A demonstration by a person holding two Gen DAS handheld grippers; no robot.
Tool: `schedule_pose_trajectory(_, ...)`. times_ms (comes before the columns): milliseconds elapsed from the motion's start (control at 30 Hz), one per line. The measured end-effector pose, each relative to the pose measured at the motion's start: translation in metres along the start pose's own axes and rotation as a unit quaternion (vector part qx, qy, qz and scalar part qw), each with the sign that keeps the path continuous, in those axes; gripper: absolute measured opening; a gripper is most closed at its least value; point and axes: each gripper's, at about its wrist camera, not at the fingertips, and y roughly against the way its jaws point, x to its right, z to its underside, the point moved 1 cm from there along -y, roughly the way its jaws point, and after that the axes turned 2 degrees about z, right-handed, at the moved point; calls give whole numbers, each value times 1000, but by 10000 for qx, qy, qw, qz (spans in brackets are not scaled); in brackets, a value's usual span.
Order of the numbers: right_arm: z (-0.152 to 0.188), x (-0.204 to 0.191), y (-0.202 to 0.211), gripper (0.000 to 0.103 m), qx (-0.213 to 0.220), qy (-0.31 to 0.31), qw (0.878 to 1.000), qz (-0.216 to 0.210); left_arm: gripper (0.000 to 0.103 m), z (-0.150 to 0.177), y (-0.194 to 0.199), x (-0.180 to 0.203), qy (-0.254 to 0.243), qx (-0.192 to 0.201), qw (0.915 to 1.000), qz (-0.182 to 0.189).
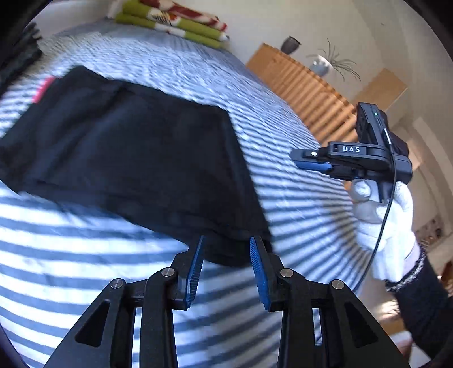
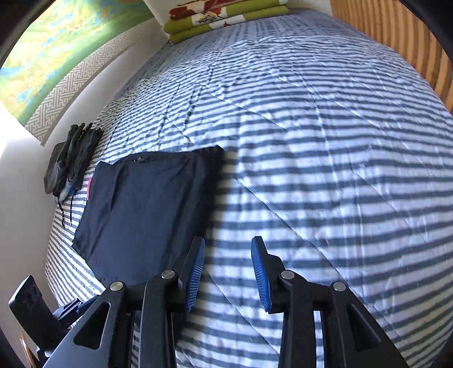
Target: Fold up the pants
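On the striped bed, the folded dark pants look soft, light and limp, best pinched at a corner edge; both the left tool and right tool hang part-open, empty.

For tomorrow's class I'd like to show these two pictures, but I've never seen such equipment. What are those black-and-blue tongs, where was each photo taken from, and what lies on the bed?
A person holds a hand-held two-finger gripper in each hand; each carries a wide-angle camera looking along its fingers. One picture looks past the left gripper, the other past the right gripper. The left view also shows the right one in a white-gloved hand. Folded dark pants lie on the striped bedcover, with dark items near the wall and folded green linens at the far end. Both grippers are open and hold nothing.
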Motion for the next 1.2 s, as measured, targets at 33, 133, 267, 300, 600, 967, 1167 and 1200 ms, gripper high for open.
schedule_pose_trajectory(33, 5, 4, 1, 31, -9, -27, 10000, -7, 36, 3, -9, 6, 60, -76, 9999, 32)
schedule_pose_trajectory(133, 14, 15, -1, 31, -32, -106, 9999, -13, 36, 8, -27, 19, 110, -230, 9997, 29)
schedule_pose_trajectory(267, 17, 17, -5, 31, -89, -111, 9998, -161, 44, 10, -40, 31, 222, -202, 9995, -73)
schedule_pose_trajectory(300, 19, 15, -5, 31, -88, -73, 9998, -167, 50, 7, -42, 31, 284, -173, 9994, -82)
schedule_pose_trajectory(600, -25, 1, -17, 32, -13, 28, 9990, -437, 45, -5, -56, 27, 1090, 386, 9932, -104)
schedule_pose_trajectory(967, -84, -11, -102, 43, -445, -400, 9969, -509, 7, -5, -77, 47, 661, 336, 9971, 169)
schedule_pose_trajectory(1167, -90, 11, -111, 36, -403, -1018, 9867, -1200, 6, -2, -93, 45, 664, 33, 9976, 218)
schedule_pose_trajectory(1200, -90, 11, -112, 13, -418, -992, 9875, -1149, 6, -2, -93, 45, 668, 19, 9975, 221)
